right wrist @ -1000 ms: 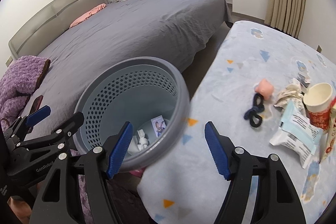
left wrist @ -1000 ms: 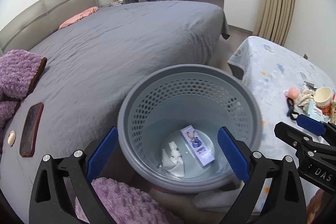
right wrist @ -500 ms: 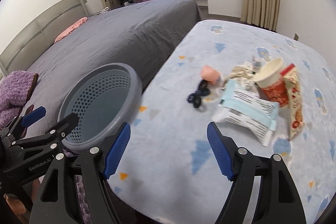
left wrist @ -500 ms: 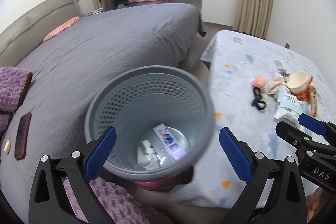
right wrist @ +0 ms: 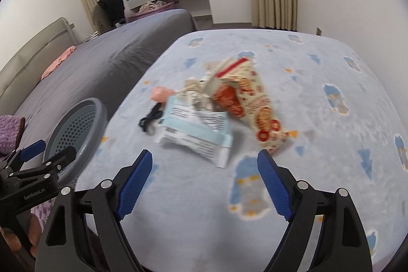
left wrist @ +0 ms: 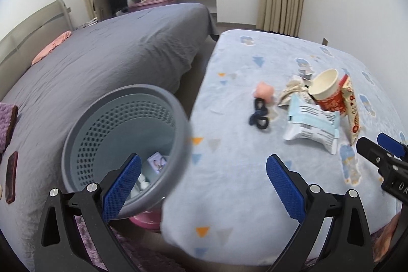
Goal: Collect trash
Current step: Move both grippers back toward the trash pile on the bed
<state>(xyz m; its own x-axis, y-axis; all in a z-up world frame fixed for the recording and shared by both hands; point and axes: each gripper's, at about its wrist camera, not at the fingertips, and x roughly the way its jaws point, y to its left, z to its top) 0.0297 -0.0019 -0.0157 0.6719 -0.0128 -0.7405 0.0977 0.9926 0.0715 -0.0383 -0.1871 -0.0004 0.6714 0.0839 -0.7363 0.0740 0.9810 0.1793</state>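
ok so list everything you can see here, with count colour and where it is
bin: one, grey, on the floor between the beds, box and white scraps inside
paper cup: one, cream and red, on the blue blanket
snack bag: one, red and cream, beside the cup
white wrapper: one, white and pale blue, nearest the right gripper
crumpled tissue: one, beige, behind the wrapper
hair ties: dark, count unclear, left of the wrapper
pink lump: one, by the ties
phone: one, dark red, on the grey bed
left gripper: jaws open, empty
right gripper: jaws just opening, empty
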